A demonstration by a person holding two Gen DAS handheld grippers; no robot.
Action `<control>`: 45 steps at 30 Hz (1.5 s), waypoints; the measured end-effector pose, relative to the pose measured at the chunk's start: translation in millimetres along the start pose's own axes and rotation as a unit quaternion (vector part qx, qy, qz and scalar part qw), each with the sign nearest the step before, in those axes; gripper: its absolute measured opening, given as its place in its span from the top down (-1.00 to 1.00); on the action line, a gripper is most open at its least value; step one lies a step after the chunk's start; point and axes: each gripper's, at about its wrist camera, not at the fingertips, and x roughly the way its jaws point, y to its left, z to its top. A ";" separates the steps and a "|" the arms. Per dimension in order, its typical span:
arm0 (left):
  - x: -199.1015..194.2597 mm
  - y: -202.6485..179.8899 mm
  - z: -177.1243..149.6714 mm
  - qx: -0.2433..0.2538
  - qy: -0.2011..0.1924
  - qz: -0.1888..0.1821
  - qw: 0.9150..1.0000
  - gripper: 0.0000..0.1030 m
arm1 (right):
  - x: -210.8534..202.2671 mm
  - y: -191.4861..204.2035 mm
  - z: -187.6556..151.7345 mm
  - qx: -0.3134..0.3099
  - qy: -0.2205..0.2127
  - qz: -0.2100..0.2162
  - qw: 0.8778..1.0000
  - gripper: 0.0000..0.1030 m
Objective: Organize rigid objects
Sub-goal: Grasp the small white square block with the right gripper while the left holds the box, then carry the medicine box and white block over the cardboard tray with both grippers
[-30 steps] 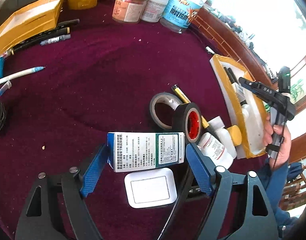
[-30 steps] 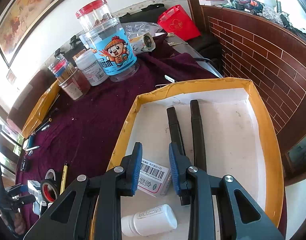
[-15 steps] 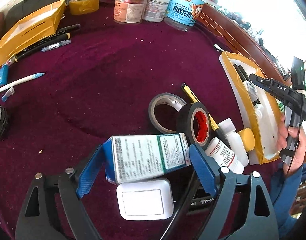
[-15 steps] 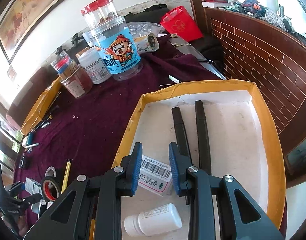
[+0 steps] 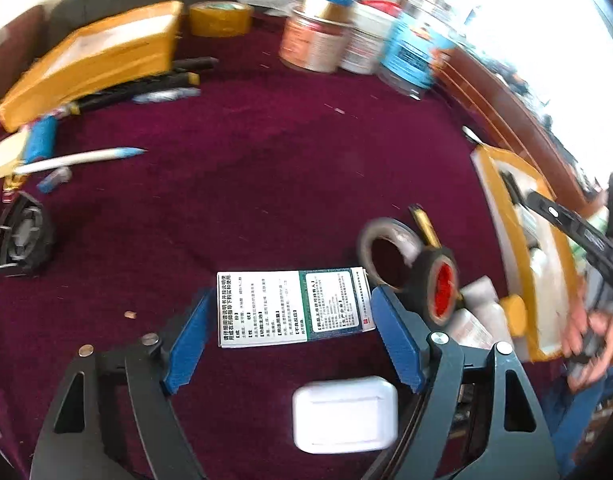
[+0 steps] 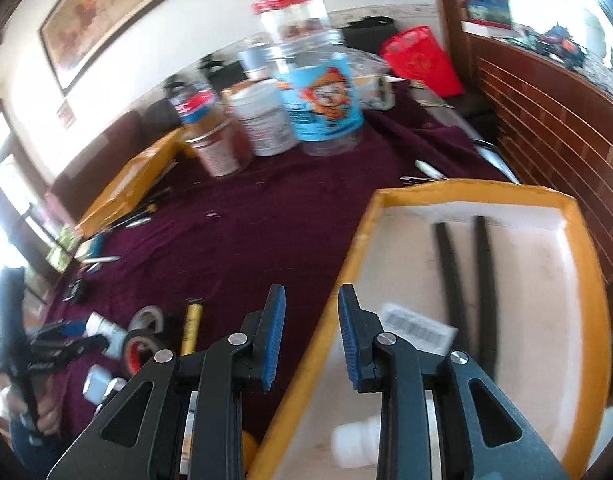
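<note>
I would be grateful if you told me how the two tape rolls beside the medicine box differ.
The grey tape roll lies flat on the cloth with a pale rim; the black tape roll stands on edge, leaning against it, and shows a red core. The grey one looks slimmer, the black one thicker. Both are rings with open centres.

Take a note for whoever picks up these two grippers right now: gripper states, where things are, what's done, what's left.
Left gripper: jaws closing around the white-and-green printed medicine box on the maroon cloth; too blurred to tell whether the pads press it.
Right gripper: narrowly open, empty, over the near rim of the yellow-rimmed white tray.
Done: two black pens, a barcode-labelled white box and a white bottle lie in the tray.
Left: medicine box, grey tape roll, black tape roll, yellow-and-black pen, white rectangular case, white bottles.
</note>
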 end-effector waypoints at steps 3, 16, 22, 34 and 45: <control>0.0 21.2 3.8 -0.045 -0.003 0.006 0.999 -0.53 | -1.4 18.3 -3.5 -0.022 -0.001 0.036 0.999 0.53; 7.2 41.7 7.0 -0.079 -0.008 -0.005 0.997 -0.65 | 6.1 193.4 -71.6 -0.276 0.088 0.191 0.938 0.23; 8.7 44.9 6.3 -0.092 -0.003 -0.023 0.995 -0.67 | 35.7 221.2 -91.1 -0.335 0.133 0.152 0.920 0.23; 5.8 39.0 5.8 -0.080 -0.008 -0.016 0.997 -0.61 | 55.9 240.7 -106.2 -0.383 0.127 0.126 0.906 0.13; -10.3 43.9 9.7 -0.097 -0.037 -0.046 0.994 -0.61 | 37.8 229.3 -104.7 -0.366 0.094 0.133 0.916 0.27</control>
